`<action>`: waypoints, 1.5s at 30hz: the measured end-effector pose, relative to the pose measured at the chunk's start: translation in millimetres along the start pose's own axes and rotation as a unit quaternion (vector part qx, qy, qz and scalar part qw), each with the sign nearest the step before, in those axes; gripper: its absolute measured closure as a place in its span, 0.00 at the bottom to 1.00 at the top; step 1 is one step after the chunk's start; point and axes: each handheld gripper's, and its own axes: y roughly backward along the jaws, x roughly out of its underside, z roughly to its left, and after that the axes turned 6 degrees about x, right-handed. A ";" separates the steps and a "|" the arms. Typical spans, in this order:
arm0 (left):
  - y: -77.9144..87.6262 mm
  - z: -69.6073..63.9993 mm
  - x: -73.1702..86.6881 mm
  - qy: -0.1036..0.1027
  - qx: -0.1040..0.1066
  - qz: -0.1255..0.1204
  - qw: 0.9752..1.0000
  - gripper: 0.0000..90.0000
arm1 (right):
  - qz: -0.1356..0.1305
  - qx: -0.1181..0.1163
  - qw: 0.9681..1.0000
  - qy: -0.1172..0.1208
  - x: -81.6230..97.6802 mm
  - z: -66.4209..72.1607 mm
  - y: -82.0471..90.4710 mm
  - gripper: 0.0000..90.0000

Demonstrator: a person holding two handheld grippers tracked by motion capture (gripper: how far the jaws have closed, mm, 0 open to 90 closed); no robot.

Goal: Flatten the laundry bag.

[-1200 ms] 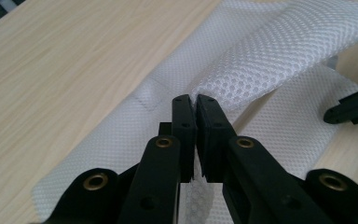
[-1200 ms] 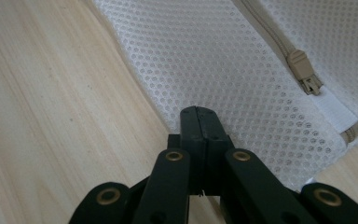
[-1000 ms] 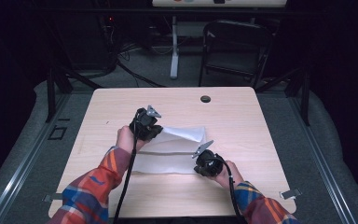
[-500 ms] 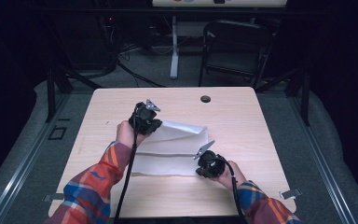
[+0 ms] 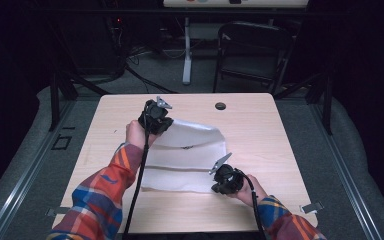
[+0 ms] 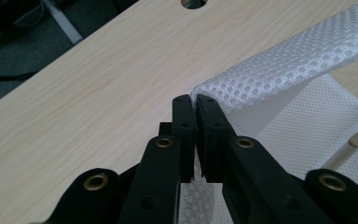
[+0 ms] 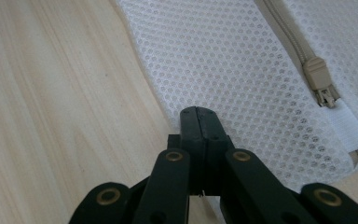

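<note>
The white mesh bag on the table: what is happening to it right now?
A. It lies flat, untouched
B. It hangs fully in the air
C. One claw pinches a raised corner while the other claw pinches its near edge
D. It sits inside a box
C: the left claw pinches a lifted corner of the white mesh bag; the right claw is shut on its near edge.

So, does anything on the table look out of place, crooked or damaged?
Nothing looks damaged or spilled. The white mesh bag is not flat: the left gripper pinches its far corner and lifts it, so that edge curls up off the table. The right gripper is shut on the near edge.
</note>
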 end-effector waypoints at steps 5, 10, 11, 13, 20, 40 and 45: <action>-2.7 3.1 -8.0 -0.002 -0.013 -0.007 1.000 0.96 | 0.003 -0.005 1.000 0.001 0.7 1.1 0.6 1.00; -7.8 9.8 -14.4 0.003 -0.026 -0.013 1.000 0.96 | 0.001 -0.010 1.000 0.003 1.9 2.1 0.8 1.00; -9.1 11.8 -15.3 0.005 -0.028 -0.014 1.000 0.96 | 0.005 -0.009 1.000 0.007 1.7 2.0 1.4 1.00; -12.5 15.5 -17.4 0.013 -0.032 -0.019 0.999 0.96 | -0.001 -0.010 1.000 0.001 2.2 3.1 0.6 1.00; -26.0 23.1 -29.5 0.017 -0.057 -0.028 0.998 0.96 | 0.009 -0.012 1.000 0.011 1.5 3.9 1.8 1.00; -60.9 20.8 -46.6 0.024 -0.072 -0.031 0.997 0.66 | 0.014 -0.011 1.000 0.021 0.6 3.5 2.1 1.00; -57.3 21.6 -47.2 0.027 -0.061 -0.035 0.997 0.42 | 0.014 -0.013 1.000 0.019 0.5 2.8 2.1 1.00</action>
